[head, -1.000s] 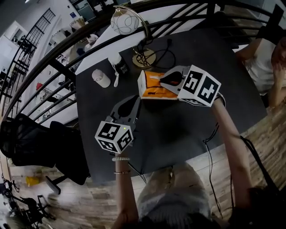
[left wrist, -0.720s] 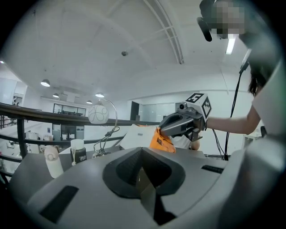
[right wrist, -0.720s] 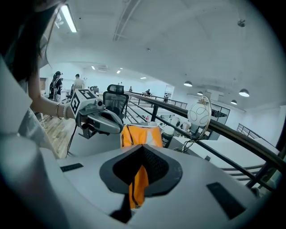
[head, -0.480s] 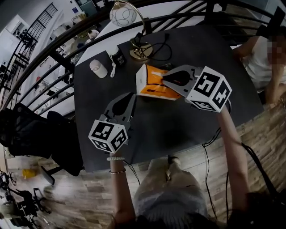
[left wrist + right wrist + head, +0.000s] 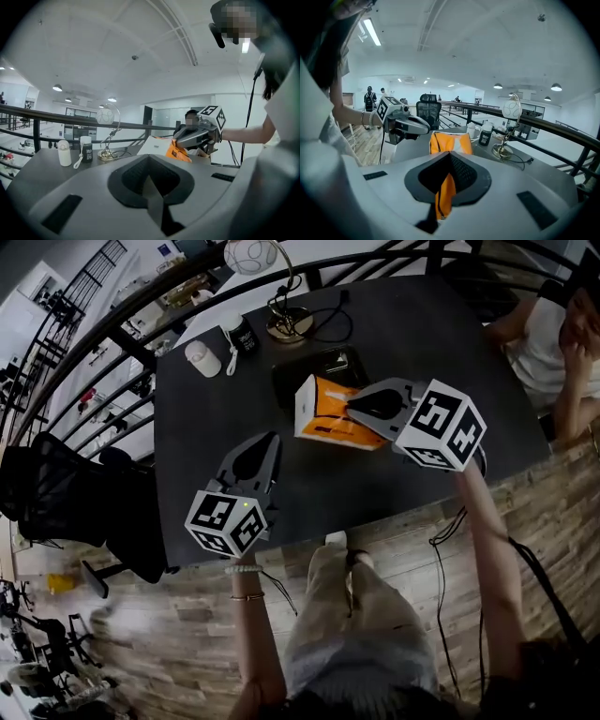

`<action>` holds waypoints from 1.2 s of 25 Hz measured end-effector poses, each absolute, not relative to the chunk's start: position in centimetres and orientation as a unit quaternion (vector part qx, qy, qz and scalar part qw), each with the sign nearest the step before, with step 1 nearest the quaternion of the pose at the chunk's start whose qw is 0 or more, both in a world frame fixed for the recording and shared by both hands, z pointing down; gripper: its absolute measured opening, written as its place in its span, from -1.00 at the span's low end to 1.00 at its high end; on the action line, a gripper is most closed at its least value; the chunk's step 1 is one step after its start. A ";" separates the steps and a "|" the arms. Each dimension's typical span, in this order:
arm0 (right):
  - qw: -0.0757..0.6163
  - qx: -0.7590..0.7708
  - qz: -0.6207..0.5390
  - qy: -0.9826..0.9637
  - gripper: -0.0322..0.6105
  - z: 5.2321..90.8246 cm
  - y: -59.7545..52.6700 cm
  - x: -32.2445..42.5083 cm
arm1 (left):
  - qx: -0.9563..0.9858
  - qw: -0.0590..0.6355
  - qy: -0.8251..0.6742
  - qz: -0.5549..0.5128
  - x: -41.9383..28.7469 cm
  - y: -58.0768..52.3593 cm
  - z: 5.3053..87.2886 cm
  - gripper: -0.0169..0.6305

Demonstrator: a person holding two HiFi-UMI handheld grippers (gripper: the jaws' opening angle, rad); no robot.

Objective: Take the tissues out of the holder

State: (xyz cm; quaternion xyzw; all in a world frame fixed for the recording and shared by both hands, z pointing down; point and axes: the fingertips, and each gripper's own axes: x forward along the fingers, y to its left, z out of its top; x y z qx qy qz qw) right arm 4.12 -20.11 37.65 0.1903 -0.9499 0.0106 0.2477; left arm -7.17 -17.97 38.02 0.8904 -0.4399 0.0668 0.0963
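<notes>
My right gripper (image 5: 352, 411) is shut on the orange wrapper of a white and orange tissue pack (image 5: 326, 412), which it holds tilted above the dark table (image 5: 403, 484). The black holder (image 5: 315, 369) lies on the table just behind the pack, apart from it. In the right gripper view a fold of the orange wrapper (image 5: 446, 197) is pinched between the jaws, and the pack (image 5: 450, 143) hangs beyond them. My left gripper (image 5: 265, 441) hovers left of the pack, shut with nothing in it. Its own view shows the pack (image 5: 159, 146) ahead, held by the right gripper (image 5: 197, 136).
At the table's far side stand a lamp with a globe shade (image 5: 253, 253) and brass base (image 5: 289, 324), a dark jar (image 5: 236, 336) and a white bottle (image 5: 202, 358). A cable runs from the lamp. A person (image 5: 562, 343) sits at the right. A black chair (image 5: 66, 512) stands left.
The right gripper has drawn the tissue pack toward me and away from the lamp, uncovering the black holder behind it. The left gripper has stayed shut at the pack's left.
</notes>
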 end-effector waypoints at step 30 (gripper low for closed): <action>0.332 0.128 0.074 -0.932 -0.85 49.7 -17.1 0.9 | 0.888 0.171 -0.416 0.099 -5.6 -15.5 45.5 -0.92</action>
